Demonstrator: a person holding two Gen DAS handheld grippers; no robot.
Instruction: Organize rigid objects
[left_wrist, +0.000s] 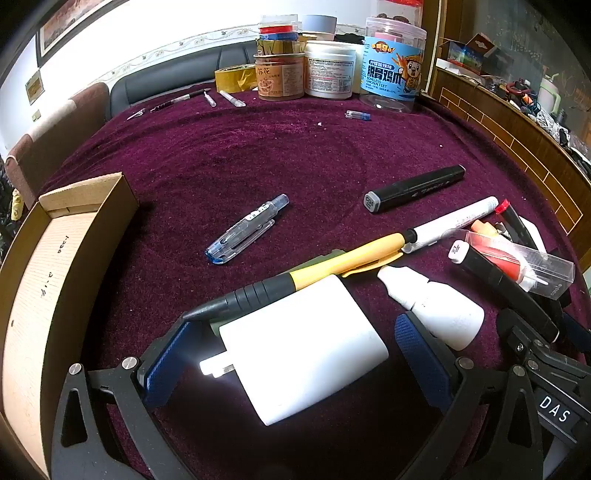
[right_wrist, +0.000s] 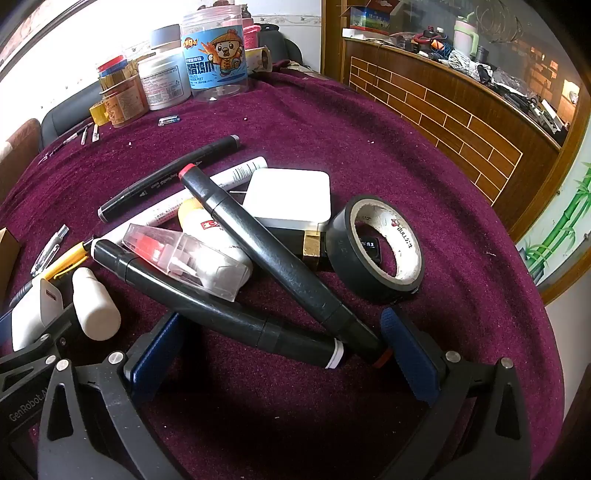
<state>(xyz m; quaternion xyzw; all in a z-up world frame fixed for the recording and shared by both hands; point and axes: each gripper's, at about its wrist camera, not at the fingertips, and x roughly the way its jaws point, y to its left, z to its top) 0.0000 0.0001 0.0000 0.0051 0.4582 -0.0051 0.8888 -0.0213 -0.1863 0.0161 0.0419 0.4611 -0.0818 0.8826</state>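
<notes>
Charger (left_wrist: 306, 347), white, lies on the cloth (left_wrist: 258, 155) between the wide-open fingers of the left claw (left_wrist: 295, 354), touching neither pad. A yellow pen (left_wrist: 332, 266) rests across its far edge; a white bottle (left_wrist: 436, 306) sits just right. The right claw (right_wrist: 284, 354), equally wide, holds nothing; two black markers (right_wrist: 280, 258) end between its fingers.

Counts, table surface:
- 3 black markers (right_wrist: 168, 177), (right_wrist: 280, 258), (right_wrist: 218, 306)
- 1 white paint marker (left_wrist: 454, 223)
- 1 yellow-and-black pen (left_wrist: 295, 278)
- 1 clear blue pen (left_wrist: 243, 230)
- 2 white chargers (left_wrist: 306, 347), (right_wrist: 291, 195)
- 1 small white bottle (left_wrist: 436, 306)
- 1 roll of black tape (right_wrist: 373, 247)
- 1 clear plastic case (right_wrist: 184, 260)
- 1 cardboard box (left_wrist: 55, 254)
- 3 jars at the far edge (left_wrist: 393, 59), (left_wrist: 330, 70), (left_wrist: 279, 75)
</notes>
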